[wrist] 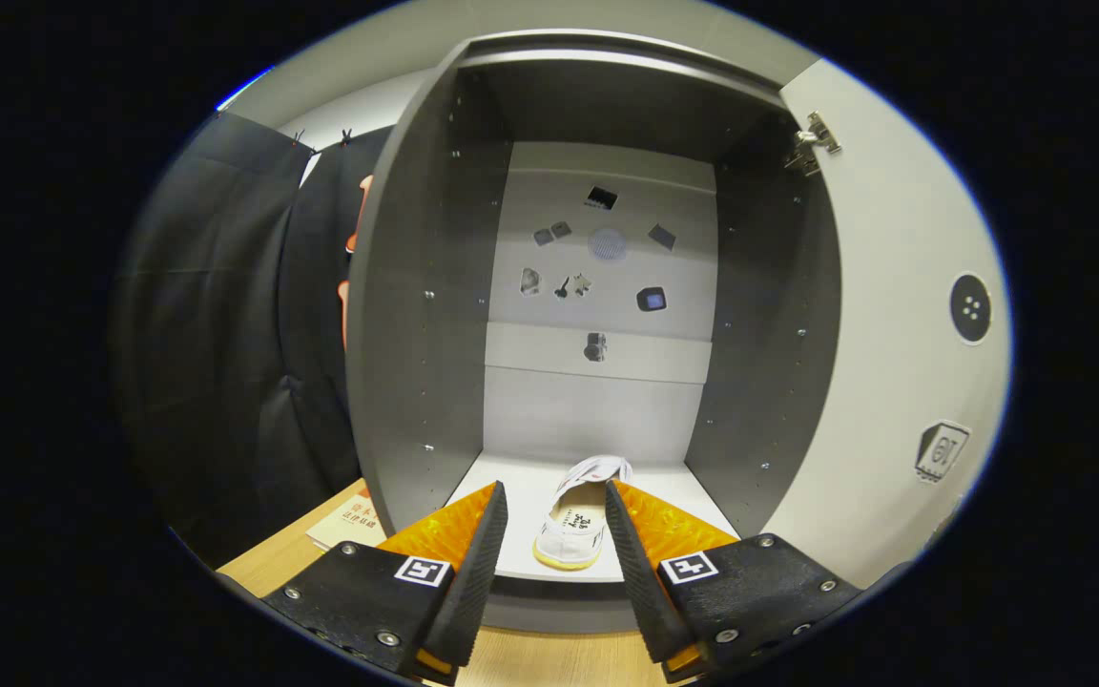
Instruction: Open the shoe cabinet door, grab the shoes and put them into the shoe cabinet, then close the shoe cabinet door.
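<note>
Gripper view: the cabinet [416,315] stands open on a wooden table [530,658], its interior facing the camera. The door [893,363] is swung fully out to the right on a hinge [812,143] at the upper corner, leaving the whole front opening unobstructed. The dark side walls and pale back panel [597,410] enclose a tall cavity; small stickers [600,198] are fixed to the back panel, high above the floor. The cabinet floor [521,496] is pale, and its front edge lies just ahead of the fingers.

One white shoe [576,530] lies on that floor near the front edge, toe pointing back into the cabinet, heel toward the camera. Free floor remains on both sides of it and behind it.

A booklet [349,525] lies on the table, left of the cabinet's left wall.

The gripper [554,506] points level into the opening. Its jaws are spread wide and hold nothing; the shoe sits between the fingertips, touching neither finger.
</note>
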`<state>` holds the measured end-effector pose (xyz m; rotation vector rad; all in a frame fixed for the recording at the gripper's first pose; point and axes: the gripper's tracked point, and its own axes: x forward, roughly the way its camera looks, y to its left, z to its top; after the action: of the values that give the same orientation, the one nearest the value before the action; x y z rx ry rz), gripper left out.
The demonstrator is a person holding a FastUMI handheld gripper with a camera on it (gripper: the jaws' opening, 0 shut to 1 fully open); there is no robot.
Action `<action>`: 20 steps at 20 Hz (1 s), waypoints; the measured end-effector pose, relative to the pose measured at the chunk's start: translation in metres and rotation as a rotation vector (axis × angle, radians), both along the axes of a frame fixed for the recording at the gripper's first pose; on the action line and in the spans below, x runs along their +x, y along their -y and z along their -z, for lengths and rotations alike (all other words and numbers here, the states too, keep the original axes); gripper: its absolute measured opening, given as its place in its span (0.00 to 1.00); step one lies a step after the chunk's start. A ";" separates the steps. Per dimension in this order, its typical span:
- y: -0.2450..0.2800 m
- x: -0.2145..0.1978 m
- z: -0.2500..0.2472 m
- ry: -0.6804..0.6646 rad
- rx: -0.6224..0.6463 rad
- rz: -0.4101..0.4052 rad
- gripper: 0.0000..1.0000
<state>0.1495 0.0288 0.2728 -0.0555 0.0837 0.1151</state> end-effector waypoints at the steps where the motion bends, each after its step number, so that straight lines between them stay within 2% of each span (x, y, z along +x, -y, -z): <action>1: 0.002 -0.011 -0.003 0.007 0.005 0.000 0.67; 4: 0.010 -0.050 -0.016 0.032 0.014 0.009 0.79; 10: 0.031 -0.120 -0.043 0.090 0.011 0.036 0.91; 20: 0.058 -0.187 -0.061 0.122 0.068 0.082 0.93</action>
<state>-0.0371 -0.0297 0.3336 0.0094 -0.0395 0.0322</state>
